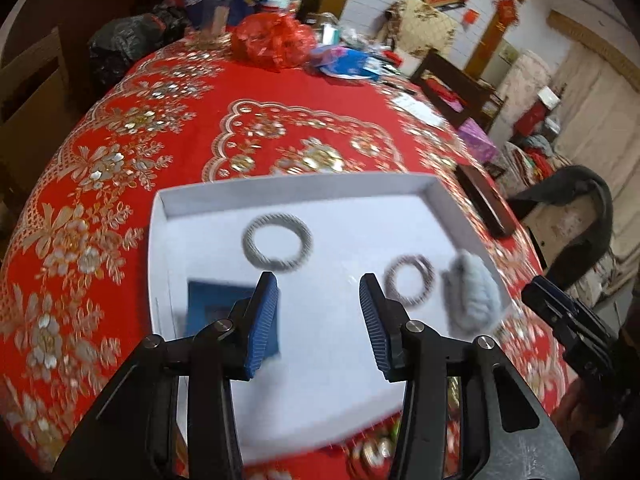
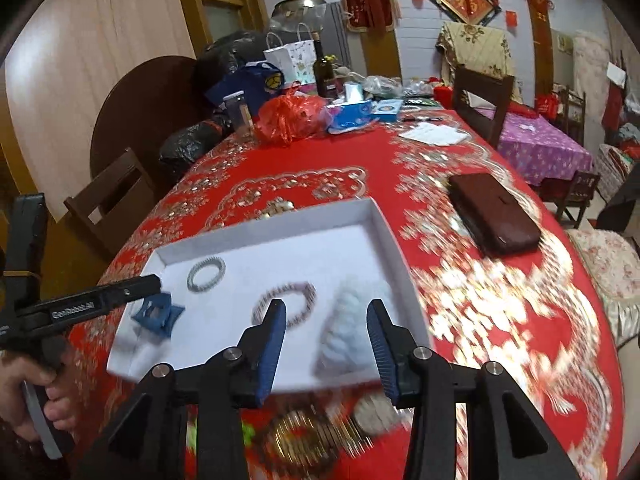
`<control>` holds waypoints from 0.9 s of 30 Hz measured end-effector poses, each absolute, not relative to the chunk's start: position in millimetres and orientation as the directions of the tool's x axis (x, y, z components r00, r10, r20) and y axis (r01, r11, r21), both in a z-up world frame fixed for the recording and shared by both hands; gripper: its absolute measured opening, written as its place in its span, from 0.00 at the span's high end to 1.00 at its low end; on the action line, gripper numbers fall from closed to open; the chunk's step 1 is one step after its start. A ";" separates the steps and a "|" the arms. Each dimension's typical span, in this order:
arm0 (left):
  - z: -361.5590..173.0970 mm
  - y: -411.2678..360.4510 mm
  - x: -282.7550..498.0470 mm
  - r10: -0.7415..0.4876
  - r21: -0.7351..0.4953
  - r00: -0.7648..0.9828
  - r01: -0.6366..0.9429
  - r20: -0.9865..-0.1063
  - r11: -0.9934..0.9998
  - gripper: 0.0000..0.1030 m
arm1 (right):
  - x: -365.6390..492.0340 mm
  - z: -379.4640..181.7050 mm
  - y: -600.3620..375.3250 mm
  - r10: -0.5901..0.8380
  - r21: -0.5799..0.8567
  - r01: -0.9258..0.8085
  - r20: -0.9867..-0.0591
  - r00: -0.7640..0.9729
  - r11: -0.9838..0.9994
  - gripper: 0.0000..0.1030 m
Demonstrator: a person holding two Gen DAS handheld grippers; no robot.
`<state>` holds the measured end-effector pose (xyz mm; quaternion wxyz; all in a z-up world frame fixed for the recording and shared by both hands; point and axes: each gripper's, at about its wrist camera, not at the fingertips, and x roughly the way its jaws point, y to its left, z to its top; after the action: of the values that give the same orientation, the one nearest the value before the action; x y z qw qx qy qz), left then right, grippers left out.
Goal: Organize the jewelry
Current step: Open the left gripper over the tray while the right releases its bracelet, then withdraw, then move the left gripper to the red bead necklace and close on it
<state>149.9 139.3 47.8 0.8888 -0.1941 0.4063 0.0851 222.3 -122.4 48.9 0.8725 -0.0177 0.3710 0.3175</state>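
Four light pieces in your white box (image 1: 436,188); both grippers parted, empty. Take the soft, squashy scrunchie (image 2: 352,332) mid-body.

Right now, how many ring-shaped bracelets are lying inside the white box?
2. The grey bracelet lies toward the far left of the white box; the darker beaded bracelet lies nearer, right of it, beside the fluffy grey item.
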 end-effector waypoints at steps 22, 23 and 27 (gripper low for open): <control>-0.6 70.6 58.8 -0.086 -0.280 0.548 -0.281 -0.832 0.918 0.59 | 201.5 -13.6 -157.2 0.497 0.203 -0.564 -0.749 0.437 0.801 0.61; 0.6 71.1 59.4 -0.089 -0.287 0.553 -0.282 -0.829 0.916 0.59 | 206.7 -15.4 -156.3 0.498 0.220 -0.545 -0.750 0.436 0.809 0.61; 3.6 71.0 61.4 -0.096 -0.296 0.560 -0.278 -0.823 0.914 0.59 | 222.3 -23.9 -144.9 0.481 0.238 -0.505 -0.763 0.431 0.830 0.60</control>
<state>61.4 71.0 3.6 0.8600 -0.2010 0.4661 0.0529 222.3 -144.9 -23.9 0.8457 -0.0134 0.4467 0.2915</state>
